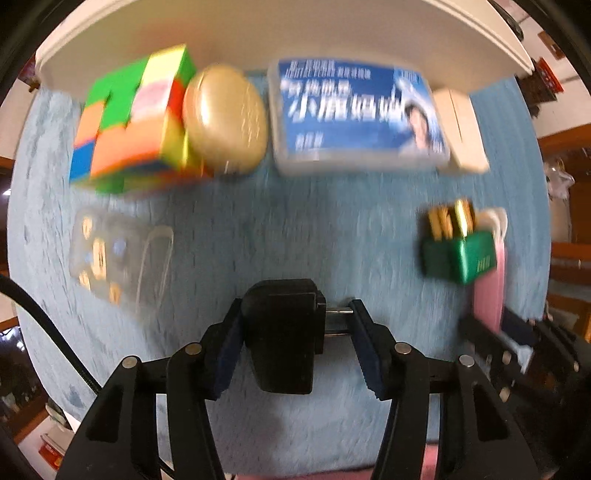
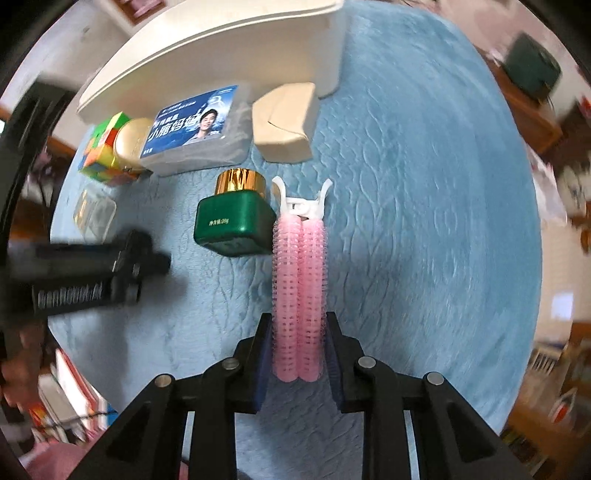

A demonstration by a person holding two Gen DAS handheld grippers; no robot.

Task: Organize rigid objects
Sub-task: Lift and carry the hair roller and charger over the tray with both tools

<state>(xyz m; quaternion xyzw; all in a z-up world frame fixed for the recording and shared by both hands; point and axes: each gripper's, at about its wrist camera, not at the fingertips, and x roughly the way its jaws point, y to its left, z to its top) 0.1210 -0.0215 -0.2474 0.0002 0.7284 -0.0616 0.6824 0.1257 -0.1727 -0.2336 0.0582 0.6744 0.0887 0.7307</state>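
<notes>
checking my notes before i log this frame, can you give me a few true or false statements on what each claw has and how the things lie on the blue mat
1. The left claw is shut on a black plug adapter. True.
2. The right claw is empty. False: it is shut on a pink hair roller clip.
3. The green jar has a gold cap. True.
4. The colour cube lies beside the green jar. False: it lies beside the gold oval case, near the white tray.
5. The blue-labelled box lies between the gold oval case and a cream box. True.
</notes>
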